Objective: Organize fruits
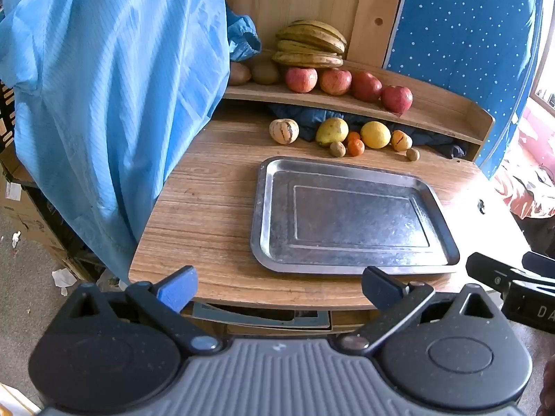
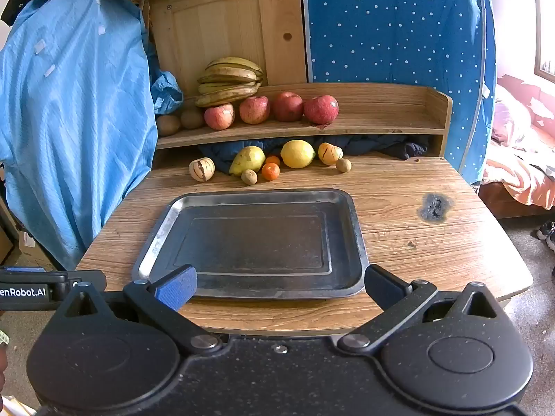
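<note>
Wooden desk [image 2: 399, 242] before you holds a bare metal tray [image 2: 350, 208]; beyond it loose fruit, a firm smooth lemon [image 2: 297, 153] likely best gripped across its middle; left gripper [image 1: 281, 286] and right gripper [image 2: 281, 284] both gape, holding nothing.

Tray [image 2: 350, 208] mid-table [image 2: 433, 253], loose fruit [image 2: 297, 153] behind it, apples [image 2: 255, 110] and bananas [image 2: 229, 79] on the shelf [image 2: 381, 121] beyond.

Behind the pear [image 2: 247, 160], under the shelf [image 2: 364, 128]: dark cloth [image 2: 381, 145] mostly hidden, one orange [image 2: 272, 160] half covered. Left of the apples [image 2: 219, 116], two brown fruits [image 2: 180, 121] too dim to name. Right of the shelf, bed [image 2: 520, 159] cut by the edge, washed out.
</note>
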A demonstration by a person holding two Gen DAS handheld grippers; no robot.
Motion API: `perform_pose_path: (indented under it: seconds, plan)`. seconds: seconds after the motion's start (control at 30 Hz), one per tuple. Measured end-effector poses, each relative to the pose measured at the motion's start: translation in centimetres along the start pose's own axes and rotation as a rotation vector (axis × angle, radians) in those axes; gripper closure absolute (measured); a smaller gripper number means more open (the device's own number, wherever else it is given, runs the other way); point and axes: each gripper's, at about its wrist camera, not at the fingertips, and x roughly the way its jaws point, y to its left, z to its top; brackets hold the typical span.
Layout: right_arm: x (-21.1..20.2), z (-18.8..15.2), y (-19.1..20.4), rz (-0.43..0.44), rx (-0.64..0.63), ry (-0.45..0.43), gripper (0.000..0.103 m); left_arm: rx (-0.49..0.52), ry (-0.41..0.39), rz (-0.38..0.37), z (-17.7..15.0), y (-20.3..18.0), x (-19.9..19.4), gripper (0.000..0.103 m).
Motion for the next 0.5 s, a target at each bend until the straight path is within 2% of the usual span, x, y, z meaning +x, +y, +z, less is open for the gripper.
perform_pose_path:
  seconds: [0.5]
  plan:
    - [-0.10, -0.11, 0.04, -0.002, 0.000, -0.001, 0.001, 0.000, 0.000, -0.002, 0.00, 0.00, 0.00, 0.001]
